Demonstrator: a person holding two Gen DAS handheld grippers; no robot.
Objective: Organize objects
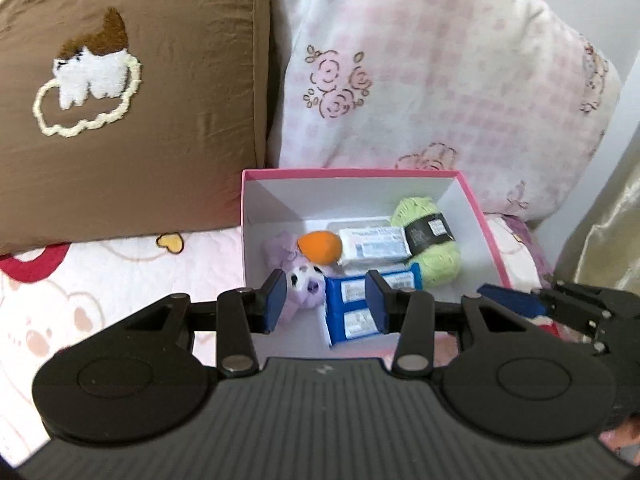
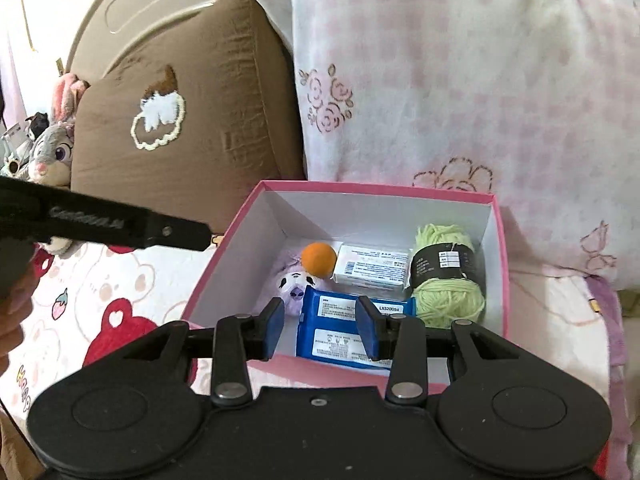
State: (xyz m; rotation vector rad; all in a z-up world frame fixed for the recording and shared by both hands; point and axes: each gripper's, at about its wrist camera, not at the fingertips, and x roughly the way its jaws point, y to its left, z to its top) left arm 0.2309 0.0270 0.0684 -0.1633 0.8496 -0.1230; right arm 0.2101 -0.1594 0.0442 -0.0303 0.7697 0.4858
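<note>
Right wrist fisheye alone takes in a grey plush rabbit (image 2: 52,148) at the far left edge, beside the brown cushion (image 2: 180,120), and a curved headboard (image 2: 132,4) behind it; the left wrist fisheye crops both out. Both views look into the pink box (image 2: 500,264) with white inner walls, resting on a cartoon-print bedsheet (image 2: 100,280) against a pink floral pillow (image 2: 460,92). Inside lie a green yarn skein (image 2: 448,280) with a black band, a white packet (image 2: 372,268) beside it, an orange ball (image 2: 319,256) touching a purple plush toy (image 2: 294,286), and a blue wipes pack (image 2: 336,328) nearest the camera. The right gripper (image 2: 320,326) hangs over the near rim, jaws spread and holding nothing, its fingers partly masking the blue pack. The left gripper (image 1: 326,306) is likewise spread and empty above the box's near edge, covering part of the plush toy. Each view catches the other gripper intruding at its edge.
</note>
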